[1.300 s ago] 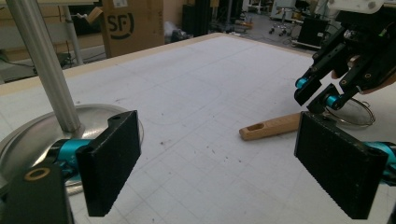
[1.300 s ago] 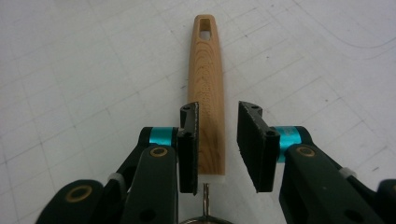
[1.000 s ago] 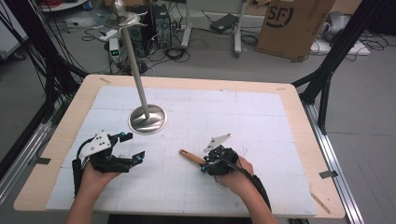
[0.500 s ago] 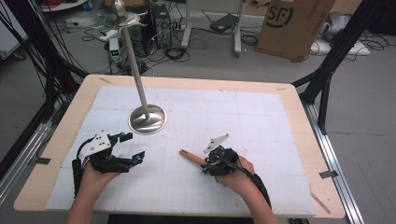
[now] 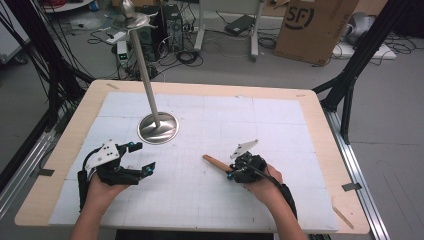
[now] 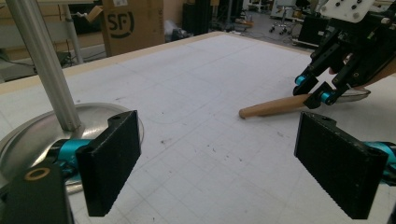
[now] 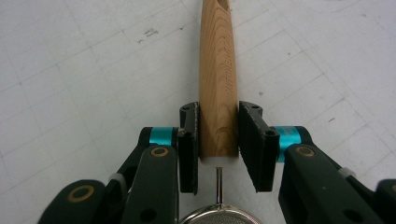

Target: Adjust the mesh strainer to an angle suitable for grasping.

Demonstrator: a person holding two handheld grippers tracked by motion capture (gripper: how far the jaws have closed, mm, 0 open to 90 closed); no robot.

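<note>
Your right gripper (image 5: 235, 173) lies low over the white mat (image 5: 210, 195) at the near right of the table (image 5: 320, 150), aimed left and a little away from you. Its jaws have just been closing, and they now stand on either side of a wooden handle (image 7: 217, 79). In the right gripper view the left pad touches the wood, while the right pad sits just beside it with a thin gap at the near end, so the squeeze looks close but not clearly firm. The handle belongs to a small strainer: a thin wire leaves its near end and meets the rim of a fine metal mesh (image 7: 219, 218) under the gripper body. The handle lies flat on the mat, its free end pointing toward the table's middle.

Your left gripper (image 5: 141, 156) rests at the near left of the mat, well apart from the strainer. Its jaws are spread wide with nothing between them, and they point toward the right gripper and the handle (image 6: 275, 106).

Just beyond the left gripper, a round metal base (image 5: 158, 127) stands on the mat. A pole (image 5: 145, 70) rises from it, leaning toward the far left.

Behind the table, a cardboard box (image 5: 312, 27) and cables (image 5: 185, 50) lie on the floor.
</note>
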